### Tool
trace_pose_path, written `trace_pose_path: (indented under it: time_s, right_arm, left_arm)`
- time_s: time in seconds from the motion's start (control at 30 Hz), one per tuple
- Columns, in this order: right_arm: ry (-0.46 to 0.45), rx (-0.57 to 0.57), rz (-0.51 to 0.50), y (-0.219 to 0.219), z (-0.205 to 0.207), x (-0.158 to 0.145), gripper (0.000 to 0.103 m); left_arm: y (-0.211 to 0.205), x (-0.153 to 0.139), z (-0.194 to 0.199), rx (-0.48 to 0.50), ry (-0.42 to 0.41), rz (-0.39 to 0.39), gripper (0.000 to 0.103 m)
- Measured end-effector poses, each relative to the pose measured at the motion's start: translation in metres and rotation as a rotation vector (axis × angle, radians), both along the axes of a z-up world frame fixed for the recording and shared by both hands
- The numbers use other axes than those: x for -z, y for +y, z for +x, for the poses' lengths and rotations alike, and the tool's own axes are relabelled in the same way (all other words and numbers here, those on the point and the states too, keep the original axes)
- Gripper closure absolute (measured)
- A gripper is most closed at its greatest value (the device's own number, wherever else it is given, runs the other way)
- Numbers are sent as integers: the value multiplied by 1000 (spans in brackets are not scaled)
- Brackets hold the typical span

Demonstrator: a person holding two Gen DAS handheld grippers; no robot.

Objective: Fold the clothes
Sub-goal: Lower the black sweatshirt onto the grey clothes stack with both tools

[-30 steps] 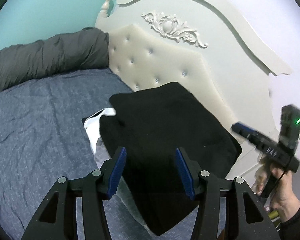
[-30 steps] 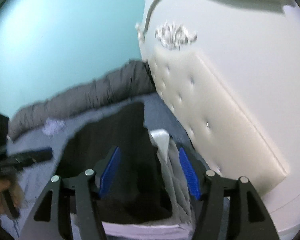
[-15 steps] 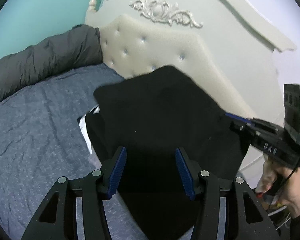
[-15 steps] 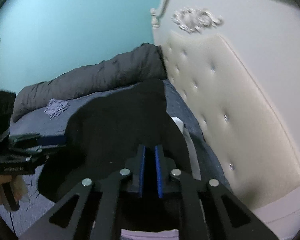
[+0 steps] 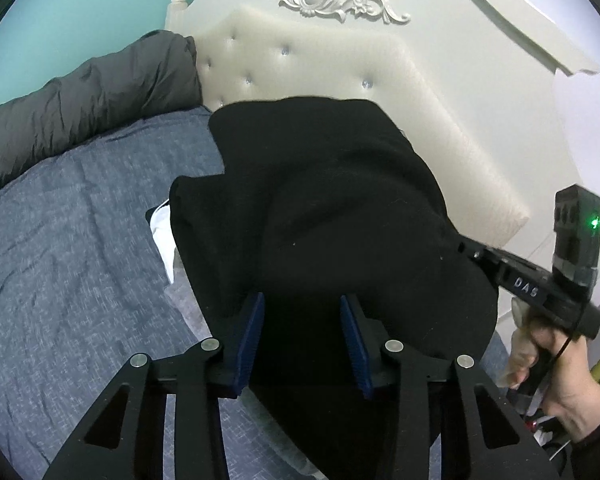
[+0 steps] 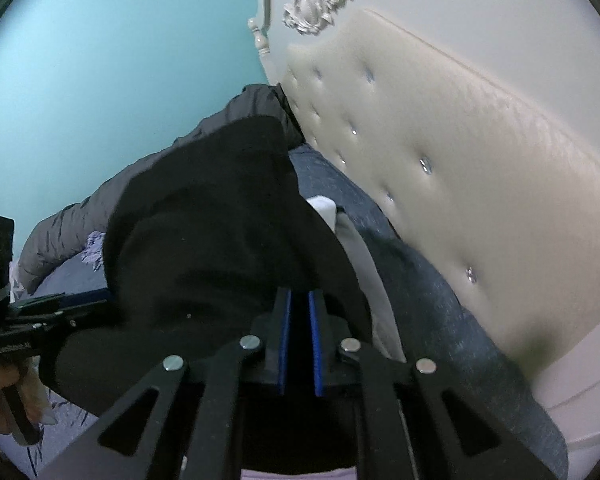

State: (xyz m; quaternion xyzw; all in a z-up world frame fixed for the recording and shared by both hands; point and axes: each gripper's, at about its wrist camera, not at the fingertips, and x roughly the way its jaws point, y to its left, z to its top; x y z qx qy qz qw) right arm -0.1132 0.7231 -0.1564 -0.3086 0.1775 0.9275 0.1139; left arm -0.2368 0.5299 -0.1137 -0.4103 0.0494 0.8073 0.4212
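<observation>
garment (image 5: 340,208): we see matt black cloth, soft, with a few specks of lint
sheet (image 5: 60,264): we see blue-grey woven cloth, heathered and creased
duvet (image 5: 84,100): dark grey cloth with a faint sheen, puffy
headboard (image 5: 340,92): we see cream tufted padding with shiny studs; the frame looks smooth, painted white, with a carved ornament
left tool (image 5: 302,328): matt black plastic, blue pads, bright metal rivets
right tool (image 6: 299,334): we see the same finish
</observation>
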Motion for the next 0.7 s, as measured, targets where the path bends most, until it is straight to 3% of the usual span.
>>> trace_pose_path:
  time_s: [0.17, 0.27, 0.4, 0.7]
  right_arm:
    - [18, -17, 41, -5, 5, -24, 96]
    - [77, -15, 68, -12, 17, -43, 95]
    - [101, -58, 115, -29, 23, -52, 95]
    - [34, -19, 108, -19, 14, -13, 96]
  left_arm:
    - [1, -17, 10, -6, 38, 4, 60]
    - [-1, -33, 20, 5, 71, 30, 60]
    - [2, -30, 31, 26, 82, 16, 60]
    - [5, -16, 46, 50, 98, -1, 60]
